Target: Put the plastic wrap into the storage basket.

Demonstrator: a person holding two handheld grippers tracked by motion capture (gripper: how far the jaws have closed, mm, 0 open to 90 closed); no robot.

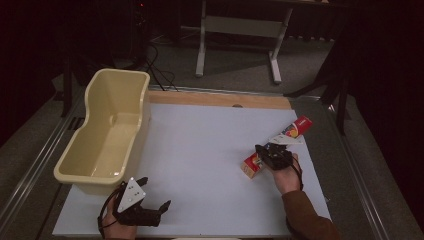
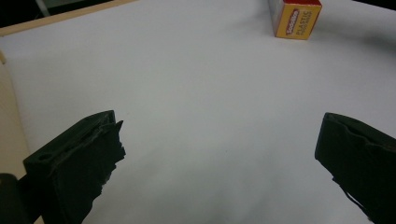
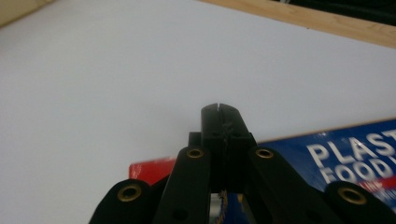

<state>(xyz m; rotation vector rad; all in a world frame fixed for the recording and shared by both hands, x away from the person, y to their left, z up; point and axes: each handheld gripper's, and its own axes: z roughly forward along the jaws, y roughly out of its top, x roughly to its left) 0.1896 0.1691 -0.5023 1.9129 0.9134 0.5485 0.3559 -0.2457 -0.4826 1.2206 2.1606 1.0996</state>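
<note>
**Closed Right Gripper Sits Over the Plastic-Wrap Box**

While the left gripper rests at the near left corner of the white table sheet, its two black jaws stand wide apart with nothing but bare sheet between them, as the left gripper view makes plain. The grey three-cornered plate on its top faces upward in the high view, and the person's left hand holds it just in front of the near end of the cream plastic tub, which stands along the left edge of the table.

The right gripper is over on the right side of the sheet, held by the person's right hand, whose brown sleeve comes in from the bottom edge. In the right gripper view its jaws are pressed tightly together, tip against tip, with nothing between them. Directly under them lies the long red, blue and yellow cardboard box of plastic food wrap, flat on the sheet and set at a slant, its yellow end cap pointing toward the near left and its red end toward the far right. The same end cap shows in the left gripper view. Whether the closed jaws touch the box's top face cannot be told.
</note>
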